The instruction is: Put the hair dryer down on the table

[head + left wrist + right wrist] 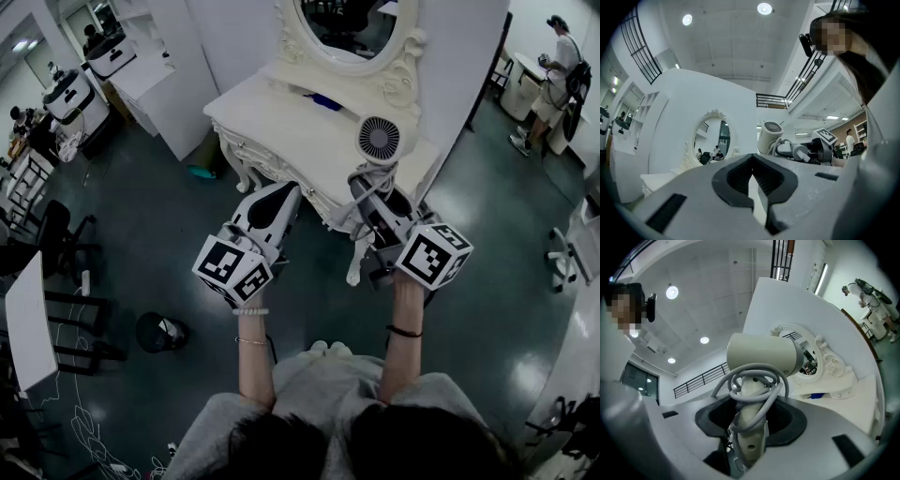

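The handle of the cream plastic hair dryer is clamped between the jaws of the right gripper, with the grey cord coiled around it, while the jaws of the left gripper are drawn together on nothing. The dryer is held over the right front part of the white carved dressing table, seemingly not yet resting there. Its shell is judged rigid, smooth and fairly light but barrel-heavy, so the handle is best gripped; the loose cord may slide.
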`<state>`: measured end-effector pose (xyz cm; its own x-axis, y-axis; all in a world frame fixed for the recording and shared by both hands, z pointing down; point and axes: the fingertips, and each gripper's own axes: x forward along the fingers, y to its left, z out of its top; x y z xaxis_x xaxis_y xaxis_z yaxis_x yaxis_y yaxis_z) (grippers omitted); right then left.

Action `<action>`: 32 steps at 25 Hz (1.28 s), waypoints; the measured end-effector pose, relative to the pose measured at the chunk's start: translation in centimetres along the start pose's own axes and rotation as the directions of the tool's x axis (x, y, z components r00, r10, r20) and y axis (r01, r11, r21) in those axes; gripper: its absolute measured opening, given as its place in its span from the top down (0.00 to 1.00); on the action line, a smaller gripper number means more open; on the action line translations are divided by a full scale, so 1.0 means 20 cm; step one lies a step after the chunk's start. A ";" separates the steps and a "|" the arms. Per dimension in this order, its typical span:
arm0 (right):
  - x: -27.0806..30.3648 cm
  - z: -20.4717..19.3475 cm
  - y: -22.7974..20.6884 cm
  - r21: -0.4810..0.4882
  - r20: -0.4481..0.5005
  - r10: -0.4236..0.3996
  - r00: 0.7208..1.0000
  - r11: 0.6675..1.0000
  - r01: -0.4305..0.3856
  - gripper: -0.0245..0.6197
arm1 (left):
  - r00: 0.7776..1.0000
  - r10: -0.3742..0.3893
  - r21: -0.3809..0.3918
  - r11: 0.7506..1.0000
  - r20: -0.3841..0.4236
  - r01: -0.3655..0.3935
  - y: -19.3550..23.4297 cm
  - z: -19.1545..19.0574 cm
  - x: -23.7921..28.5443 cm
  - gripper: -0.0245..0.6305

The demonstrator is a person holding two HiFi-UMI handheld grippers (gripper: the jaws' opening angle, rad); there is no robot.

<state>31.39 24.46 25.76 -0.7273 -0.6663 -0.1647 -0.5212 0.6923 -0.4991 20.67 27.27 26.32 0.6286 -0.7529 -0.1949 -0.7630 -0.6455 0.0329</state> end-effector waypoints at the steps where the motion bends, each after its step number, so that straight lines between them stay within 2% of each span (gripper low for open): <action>1: 0.00 0.00 0.00 -0.002 0.000 0.002 1.000 1.000 -0.002 0.68 | 1.000 0.000 0.004 1.000 -0.002 0.000 0.00 0.00 0.00 0.96; 9: 0.03 0.02 -0.05 -0.005 -0.011 0.023 1.000 1.000 -0.023 0.68 | 1.000 0.023 0.021 1.000 -0.016 -0.023 0.02 -0.01 0.05 0.96; 20: 0.16 -0.06 -0.15 -0.028 -0.102 0.043 0.994 0.999 -0.046 0.68 | 0.992 0.110 0.008 0.994 -0.058 -0.110 0.09 -0.12 0.06 0.96; 25: 0.28 -0.13 -0.17 0.032 -0.129 0.084 0.988 0.996 -0.080 0.68 | 0.984 0.165 0.005 0.986 -0.072 -0.165 0.19 -0.15 0.01 0.96; 32: 0.55 -0.23 -0.21 0.008 -0.165 0.090 0.982 0.996 -0.090 0.68 | 0.981 0.180 0.005 0.984 -0.078 -0.180 0.47 -0.21 0.01 0.96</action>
<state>23.51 15.39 29.94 -0.8352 -0.5460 -0.0662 -0.4499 0.7474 -0.4888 14.33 20.50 30.73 0.4910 -0.8643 -0.1088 -0.8644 -0.4990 0.0626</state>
